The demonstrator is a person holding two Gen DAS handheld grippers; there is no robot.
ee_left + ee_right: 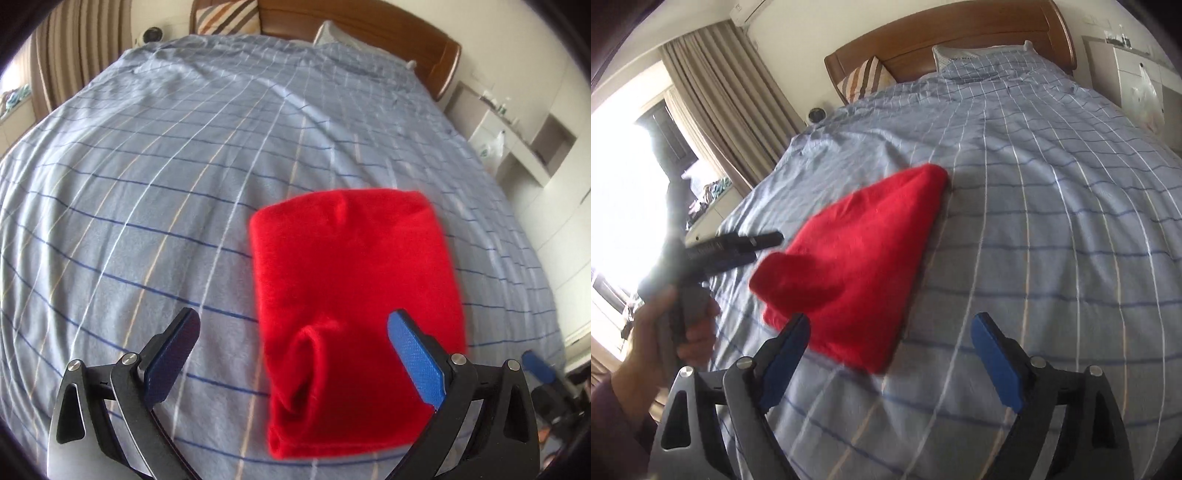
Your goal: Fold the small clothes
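A red garment point(351, 295) lies folded into a rough rectangle on the blue checked bed cover point(147, 184). My left gripper point(291, 325) is open and empty, its jaws spread wide over the garment's near end, apart from it. In the right wrist view the same garment point(857, 266) lies ahead and to the left. My right gripper point(890, 328) is open and empty, above the cover at the garment's near right corner. The left gripper point(764, 243) shows there from the side, held in a hand at the garment's left edge.
A wooden headboard point(960, 33) and pillows point(864, 77) stand at the far end of the bed. Curtains point(720, 92) and a bright window are on the left. White shelves point(517, 140) stand to the right of the bed.
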